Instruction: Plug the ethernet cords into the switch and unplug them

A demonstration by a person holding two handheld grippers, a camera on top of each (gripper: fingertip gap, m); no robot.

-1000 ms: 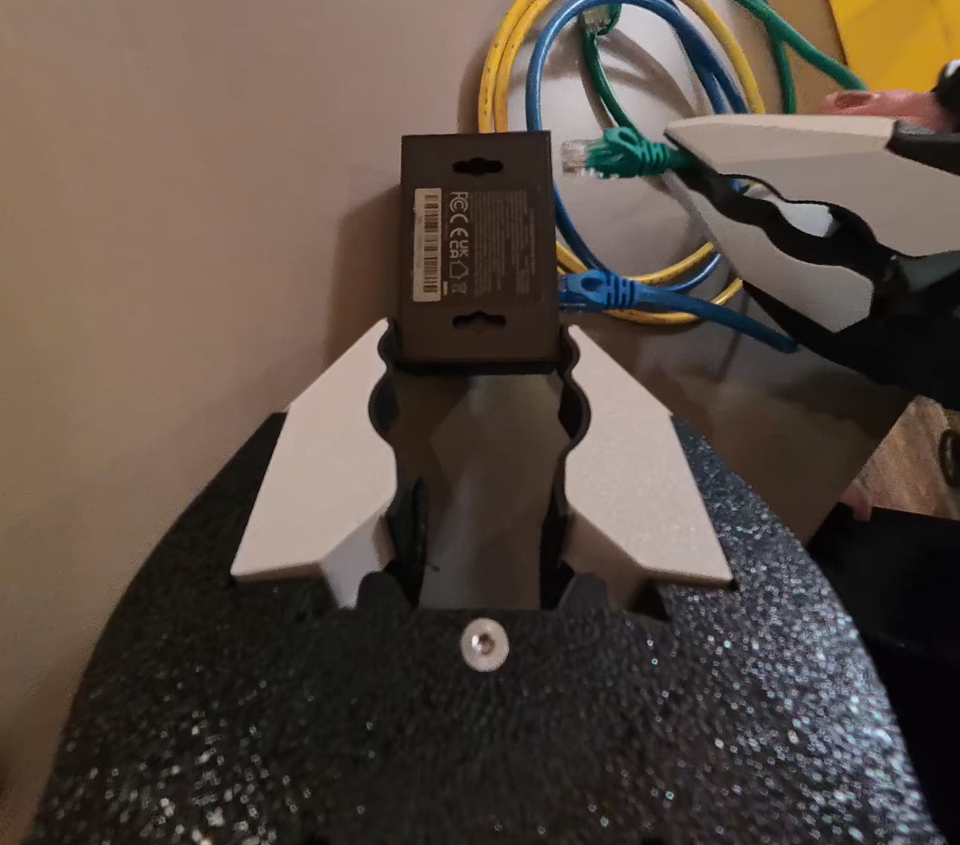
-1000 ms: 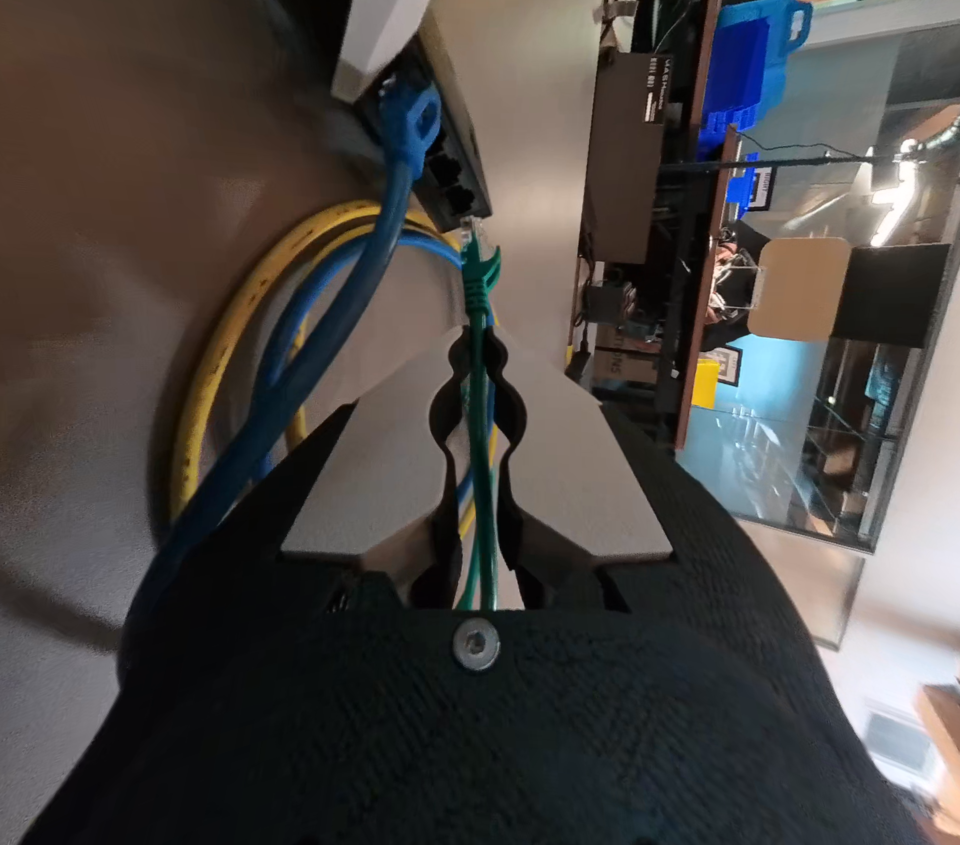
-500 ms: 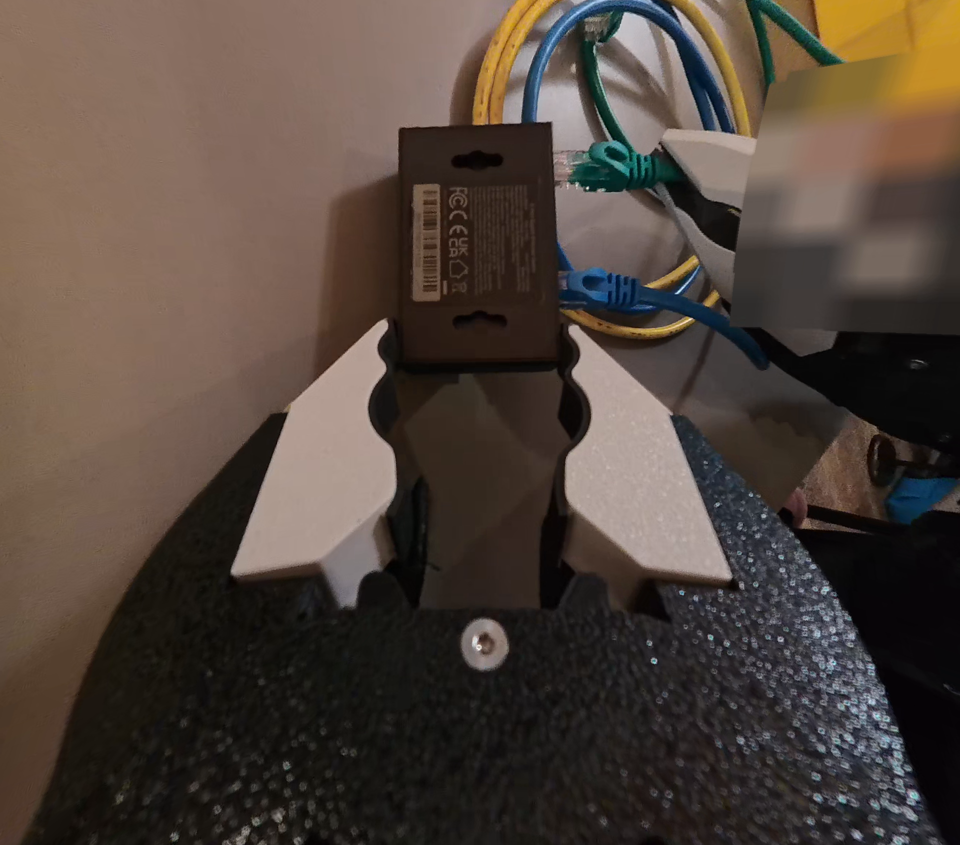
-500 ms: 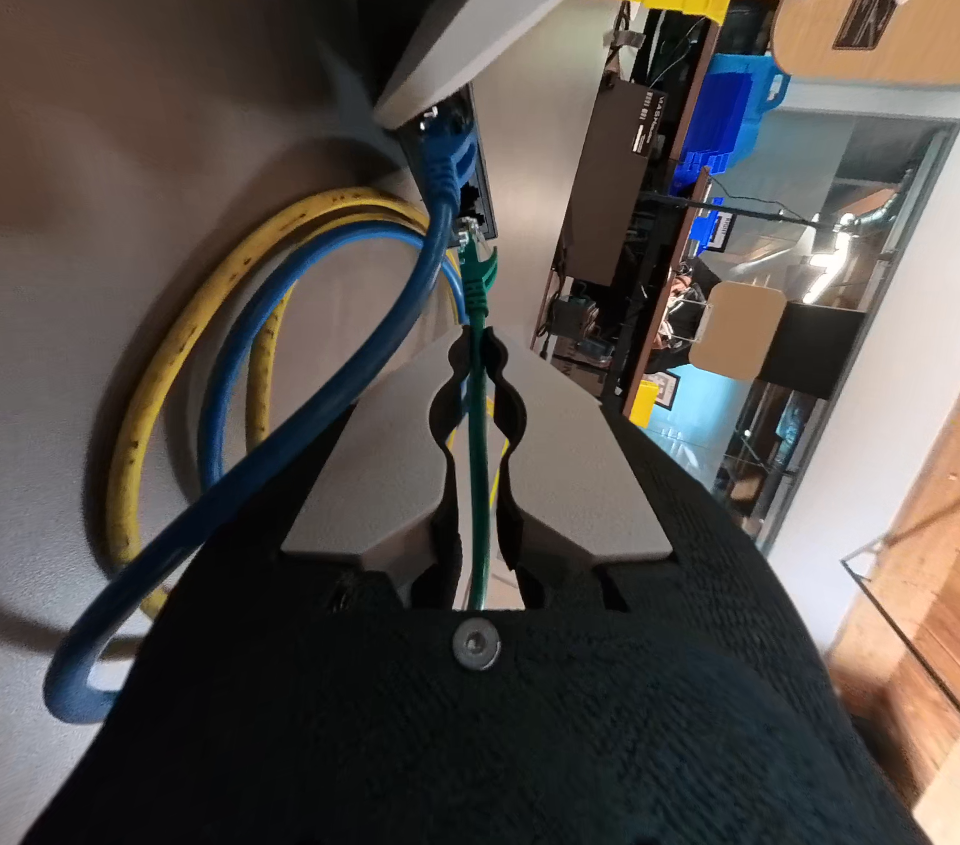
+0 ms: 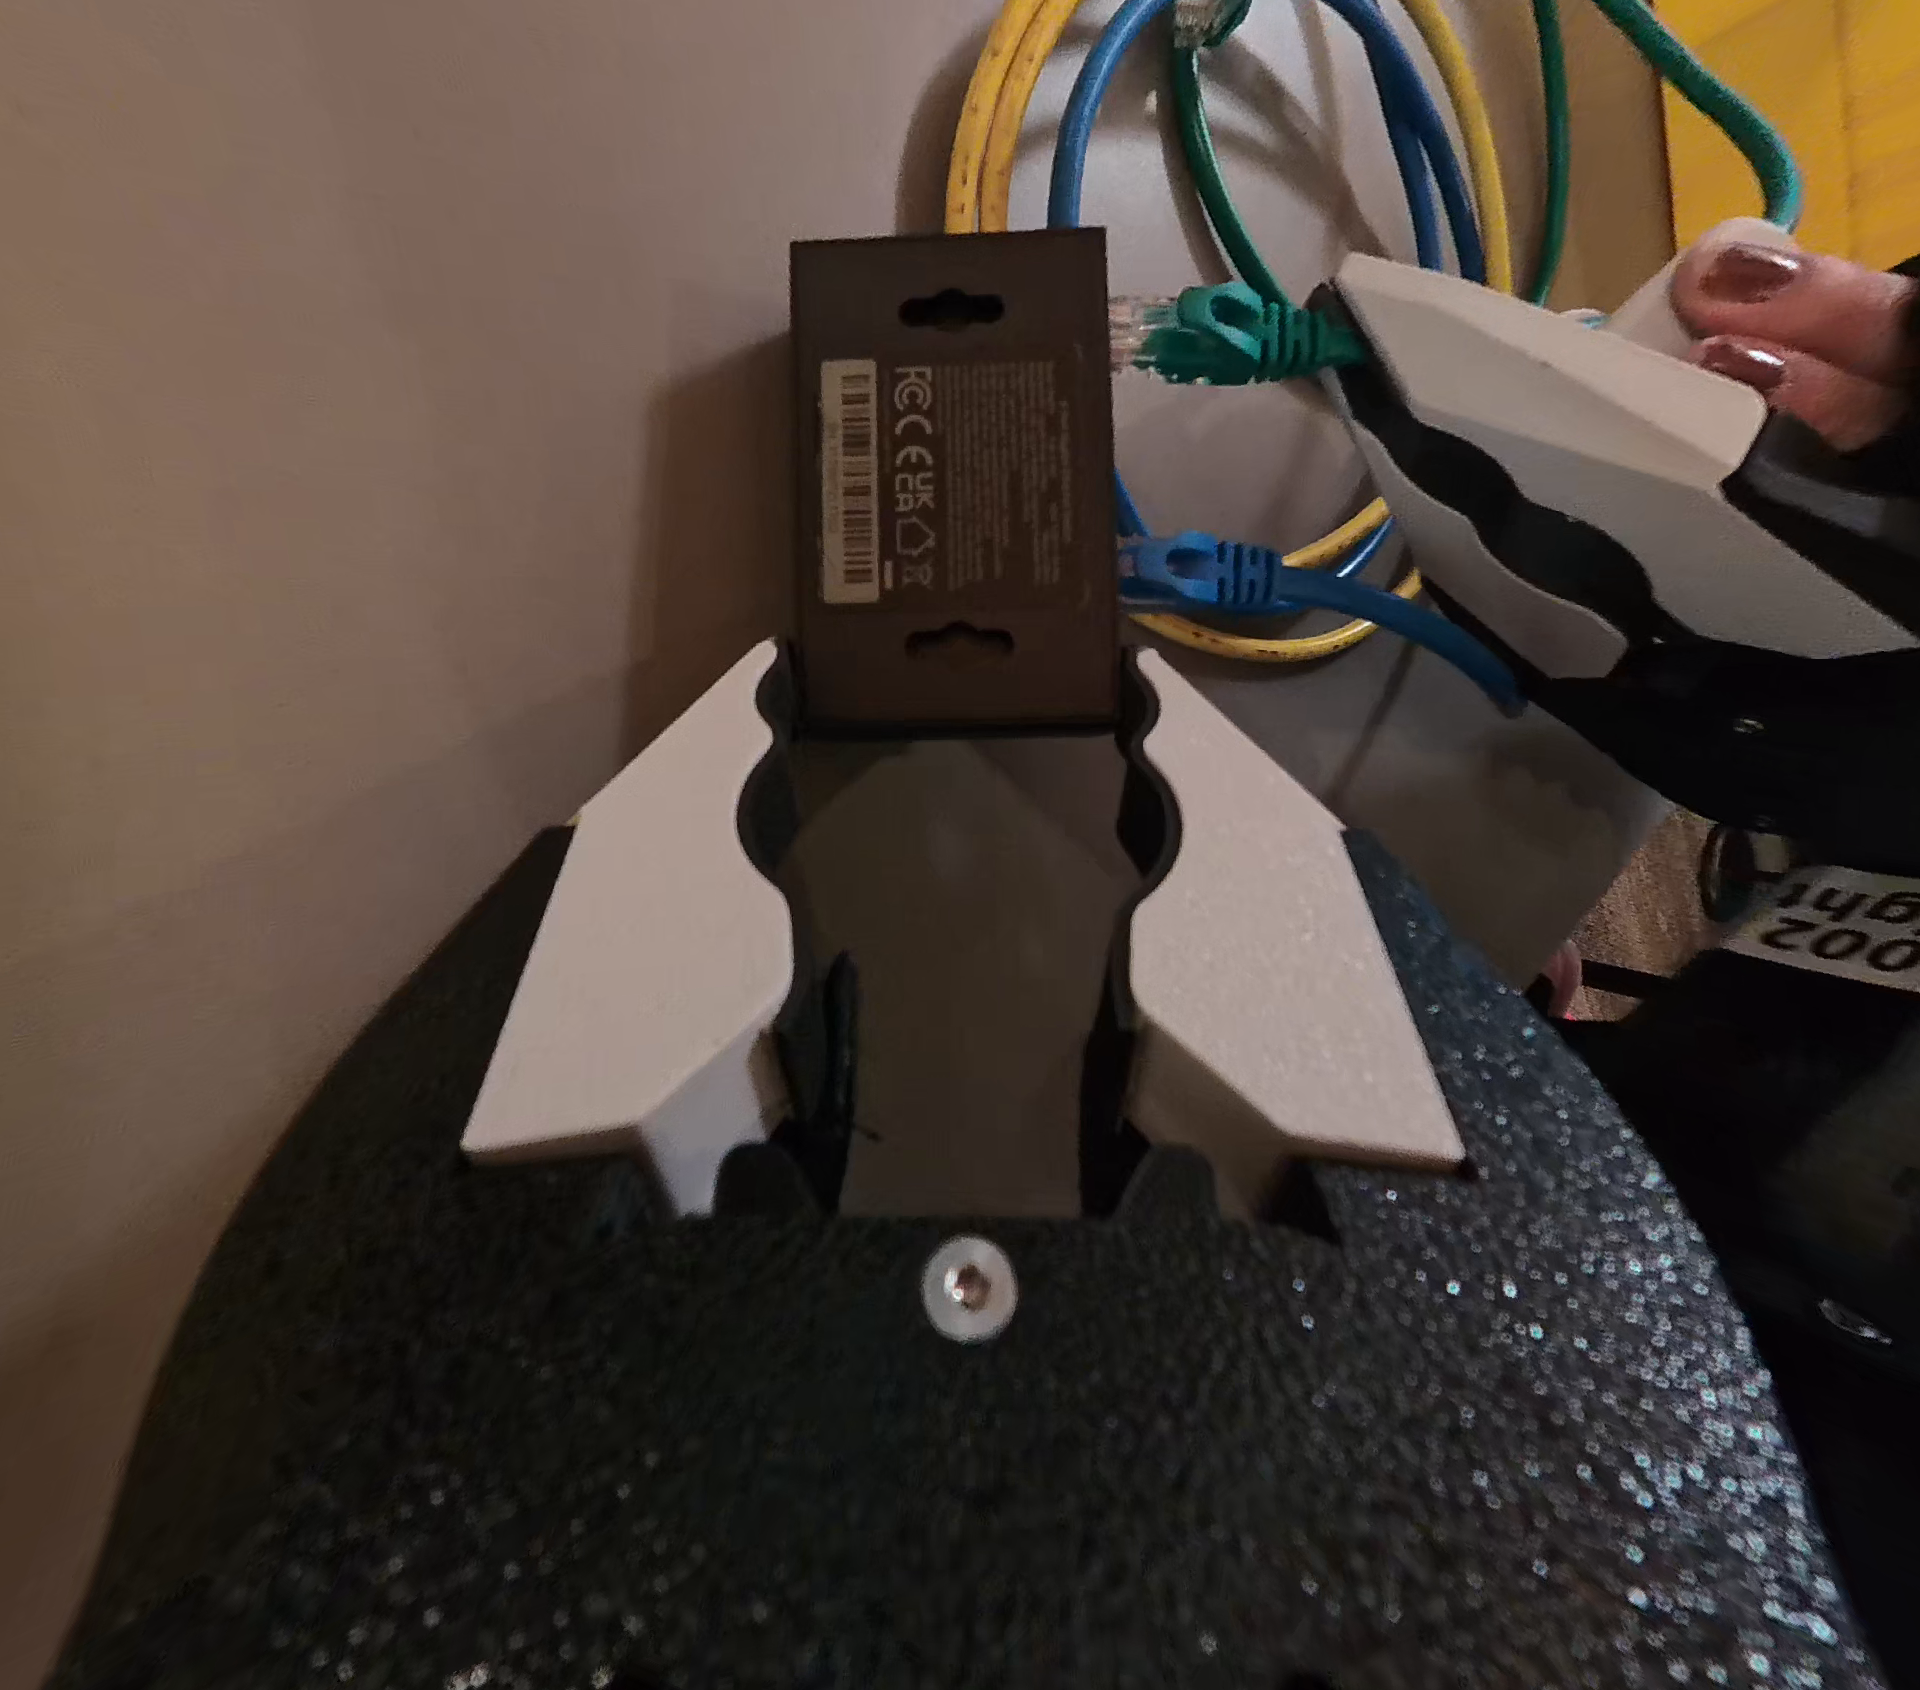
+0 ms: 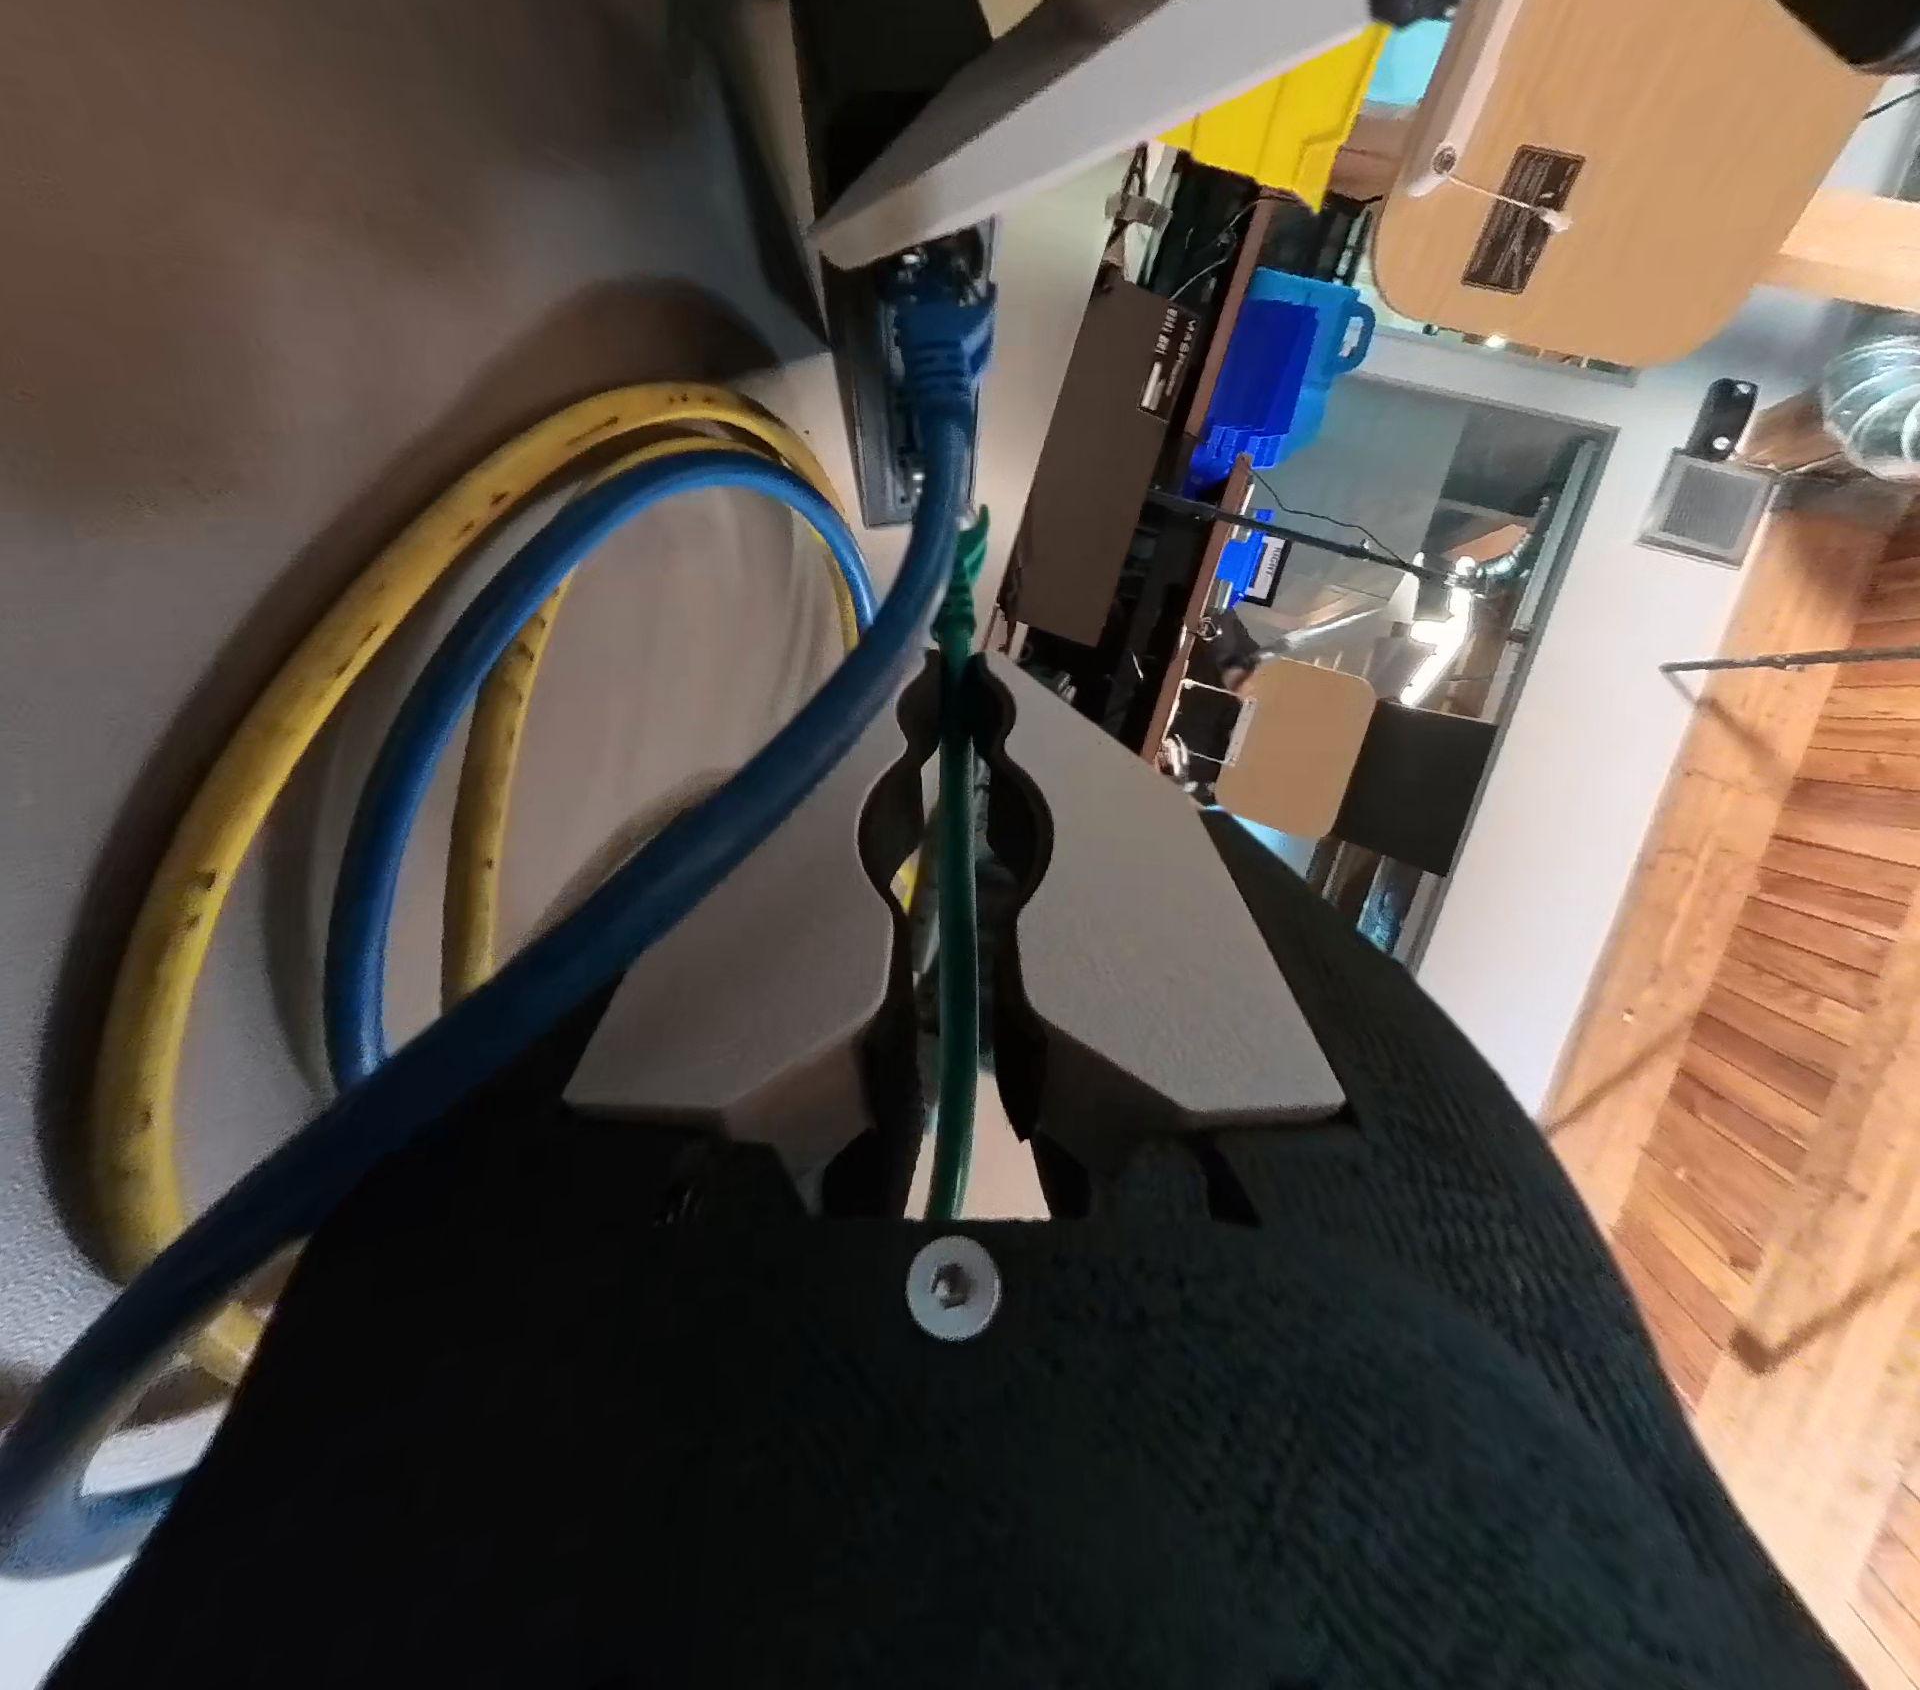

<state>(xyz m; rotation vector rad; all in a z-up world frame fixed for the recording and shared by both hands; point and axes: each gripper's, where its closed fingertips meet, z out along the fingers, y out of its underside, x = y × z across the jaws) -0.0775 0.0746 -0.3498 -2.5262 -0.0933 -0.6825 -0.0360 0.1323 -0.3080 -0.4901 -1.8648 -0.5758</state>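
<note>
**A:** In the left wrist view, why is the switch (image 5: 951, 477) held on edge?

**B:** The left gripper (image 5: 951, 705) has its jaws spread wide and clamped on the near end of the box, underside toward the camera, so the port side faces right. That likely braces it against the push of a plug. The blue cord (image 5: 1205, 575) is already seated low on that side. The right gripper (image 5: 1351, 352) pinches the green cord (image 5: 1226, 341) just behind its boot, with the clear plug right at the switch's edge; whether it has entered a port cannot be told.

**A:** Any writing?

**B:** A barcode sticker (image 5: 850, 482) and printed compliance marks are on the underside; a white tag sits at the right edge. Their wording is left unread.

**A:** And the right wrist view?

**B:** The right gripper (image 6: 961, 684) is nearly closed on the green cord (image 6: 961, 809), which runs back between the fingers. The plug points at the port row beside the blue cord (image 6: 940, 383). The yellow cord (image 6: 312, 653) lies coiled and loose on the table (image 6: 312, 82). Labelled boxes in the background are too blurred to read.
</note>
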